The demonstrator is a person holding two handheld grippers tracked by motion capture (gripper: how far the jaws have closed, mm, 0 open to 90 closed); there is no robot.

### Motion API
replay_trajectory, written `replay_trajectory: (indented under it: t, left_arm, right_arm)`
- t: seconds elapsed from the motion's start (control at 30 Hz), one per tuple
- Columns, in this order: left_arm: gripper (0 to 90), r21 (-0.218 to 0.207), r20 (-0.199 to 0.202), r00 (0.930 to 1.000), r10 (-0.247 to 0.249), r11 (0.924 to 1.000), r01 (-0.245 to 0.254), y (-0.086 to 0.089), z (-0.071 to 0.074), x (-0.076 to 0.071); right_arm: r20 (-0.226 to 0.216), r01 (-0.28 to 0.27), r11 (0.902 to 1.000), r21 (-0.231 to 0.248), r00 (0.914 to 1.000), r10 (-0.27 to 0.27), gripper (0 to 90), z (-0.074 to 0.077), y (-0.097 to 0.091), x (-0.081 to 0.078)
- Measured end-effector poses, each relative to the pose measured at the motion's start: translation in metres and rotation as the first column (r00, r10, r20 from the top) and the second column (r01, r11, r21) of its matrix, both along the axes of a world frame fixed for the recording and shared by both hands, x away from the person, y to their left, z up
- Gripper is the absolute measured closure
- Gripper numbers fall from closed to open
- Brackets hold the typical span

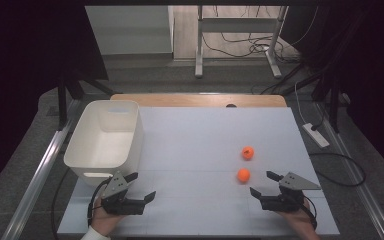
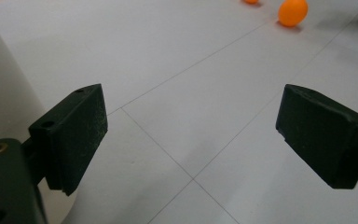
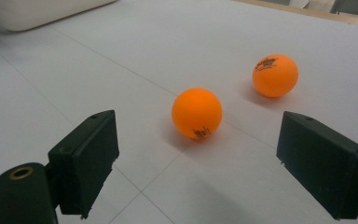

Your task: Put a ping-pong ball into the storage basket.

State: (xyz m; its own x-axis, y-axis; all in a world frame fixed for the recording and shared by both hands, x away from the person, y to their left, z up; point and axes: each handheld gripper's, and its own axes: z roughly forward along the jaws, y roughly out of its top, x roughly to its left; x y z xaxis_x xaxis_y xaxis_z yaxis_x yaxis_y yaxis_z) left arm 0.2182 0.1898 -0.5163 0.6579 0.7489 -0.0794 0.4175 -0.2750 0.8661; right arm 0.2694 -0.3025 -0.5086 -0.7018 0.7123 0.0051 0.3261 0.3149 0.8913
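At the far left of the table (image 1: 205, 135) stands a white bin (image 1: 105, 137), its long side running away from the person. Just in front of its near right corner, low in the high view, the left claw (image 1: 142, 186) sits in the person's left hand (image 1: 102, 217), jaws spread wide and holding nothing. In the left gripper view the bin's white wall (image 2: 2, 93) rises at the left edge just beside the left jaw, bare table lies between the two jaws, and the balls show small at the top right, well apart from this claw.

Farther right, on the right half of the table, lie two orange balls. The near ball (image 1: 243, 175) rests just ahead and to the left of the right claw (image 1: 263, 183); the far ball (image 1: 248, 153) lies near it, a little farther up the table, with a gap between them. The right claw, held in the person's right hand (image 1: 300, 220), is also released, jaws wide apart and empty. In the right gripper view the near ball (image 3: 196, 113) sits on the table beyond the jaw tips, roughly in line with the gap between them, touching neither jaw. The far ball (image 3: 275, 75), with dark print on top, lies behind it and to the right.
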Motion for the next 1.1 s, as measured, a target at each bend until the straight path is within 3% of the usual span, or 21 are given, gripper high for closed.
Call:
replay_trajectory:
  t: [0.5,1.1]
  left_arm:
    - [9.6,0.015,0.007,0.9999,-0.008,0.9999,0.008,-0.009,0.008,0.003]
    - [9.6,-0.006,-0.006,0.9996,-0.027,0.9996,0.027,-0.019,0.017,0.01]
  right_arm:
    - [0.001,-0.006,1.0,-0.001,1.0,0.006,13.0,0.0,0.002,0.003]
    - [0.006,-0.007,1.0,-0.004,1.0,0.007,13.0,0.001,0.003,0.003]
